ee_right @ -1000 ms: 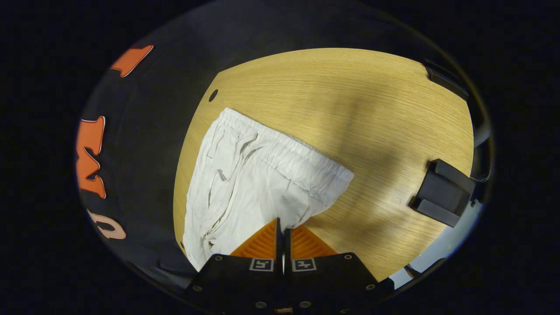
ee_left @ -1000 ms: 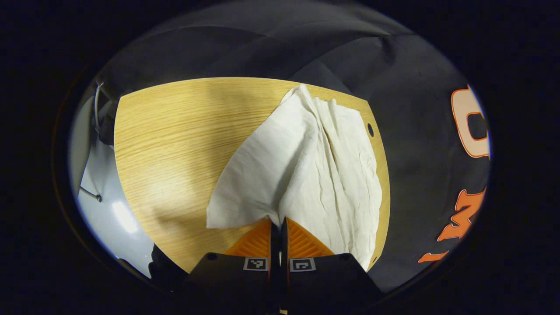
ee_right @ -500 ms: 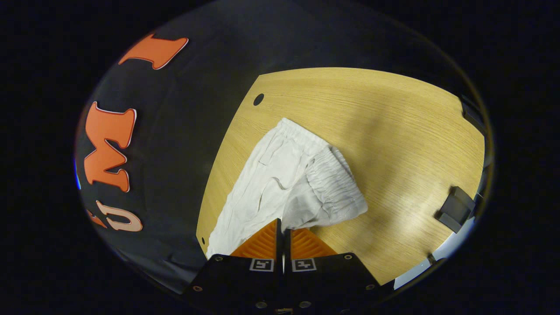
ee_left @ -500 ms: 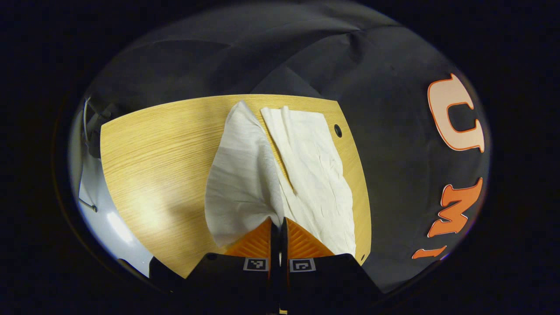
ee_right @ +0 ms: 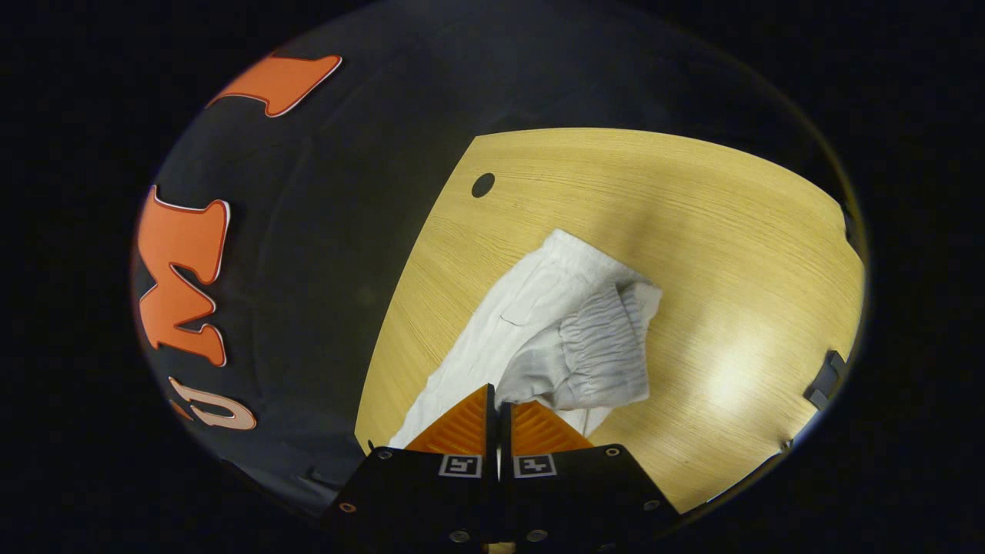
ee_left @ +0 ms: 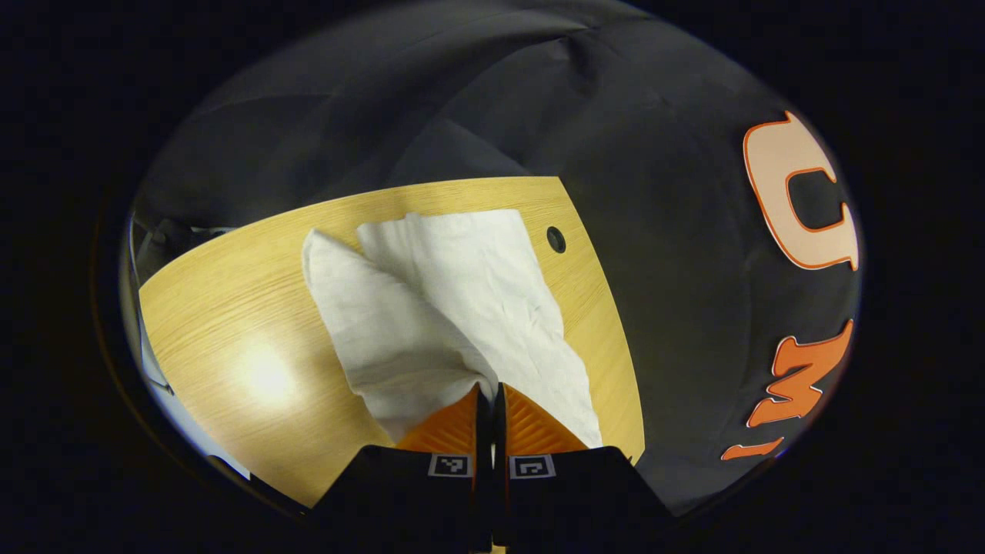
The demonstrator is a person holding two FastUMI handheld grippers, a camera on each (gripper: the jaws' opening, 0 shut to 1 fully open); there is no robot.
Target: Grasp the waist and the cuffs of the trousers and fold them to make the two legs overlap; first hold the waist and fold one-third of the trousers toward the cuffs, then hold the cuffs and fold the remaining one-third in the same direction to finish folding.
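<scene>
White trousers (ee_left: 454,308) lie on a light wooden table (ee_left: 231,308), near its edge by the black cloth wall. In the left gripper view my left gripper (ee_left: 485,392) is shut on a cuff, and the lifted leg hangs in a fold over the other leg. In the right gripper view the elastic waist (ee_right: 600,346) of the trousers (ee_right: 539,308) is raised and curled over, with my right gripper (ee_right: 496,404) shut on its corner. Both grippers hold the cloth above the table (ee_right: 692,231).
A small round hole (ee_left: 555,239) sits in the table by the trousers, also seen as the hole (ee_right: 482,185) in the right gripper view. A dark bracket (ee_right: 823,378) stands at the table's far right edge. Bare wood stretches to the left (ee_left: 254,369).
Both grippers have risen and swung over the trousers, carrying the cuff and the waist across. The lifted leg now overlaps the other more, and the waistband has curled over.
</scene>
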